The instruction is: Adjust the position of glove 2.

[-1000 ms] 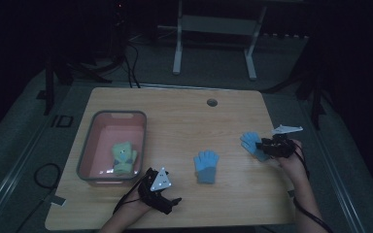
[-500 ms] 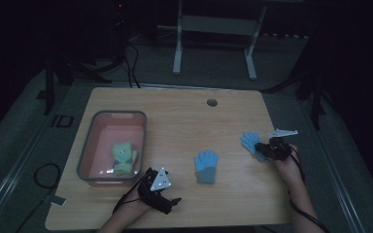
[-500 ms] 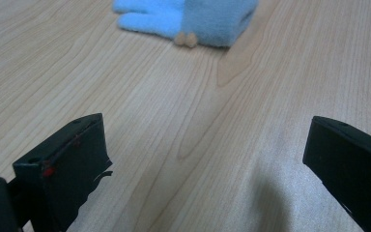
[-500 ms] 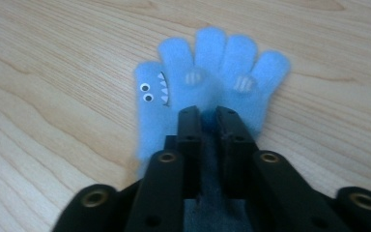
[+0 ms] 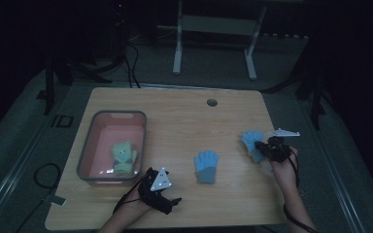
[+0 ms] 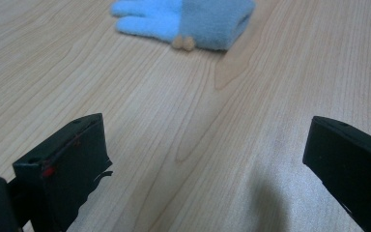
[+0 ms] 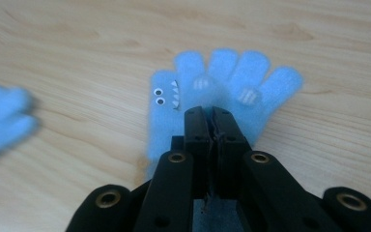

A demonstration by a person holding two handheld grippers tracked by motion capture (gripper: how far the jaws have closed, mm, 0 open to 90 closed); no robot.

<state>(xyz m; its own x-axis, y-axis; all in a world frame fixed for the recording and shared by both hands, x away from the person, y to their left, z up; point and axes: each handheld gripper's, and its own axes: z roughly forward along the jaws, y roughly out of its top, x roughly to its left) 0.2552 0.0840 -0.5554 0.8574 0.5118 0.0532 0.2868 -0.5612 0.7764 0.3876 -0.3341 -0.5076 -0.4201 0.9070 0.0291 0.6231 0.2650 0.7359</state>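
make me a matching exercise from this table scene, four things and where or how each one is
Things:
1. yellow-green plush toy
2. blue knit glove with a face
3. plain blue knit glove
4. left gripper

States:
a. jaws wide apart over bare wood
b. pinched by the shut right gripper
c. inside the pink plastic bin
d. lying free mid-table

Pairs: 1-c, 2-b, 3-d, 4-a

Right gripper [image 7: 211,113] jaws had just closed, pinching light blue glove [image 7: 222,92] w/ googly eyes, lying on wood table [image 7: 77,43]. Second blue glove [image 7: 2,118] blurred at left edge.
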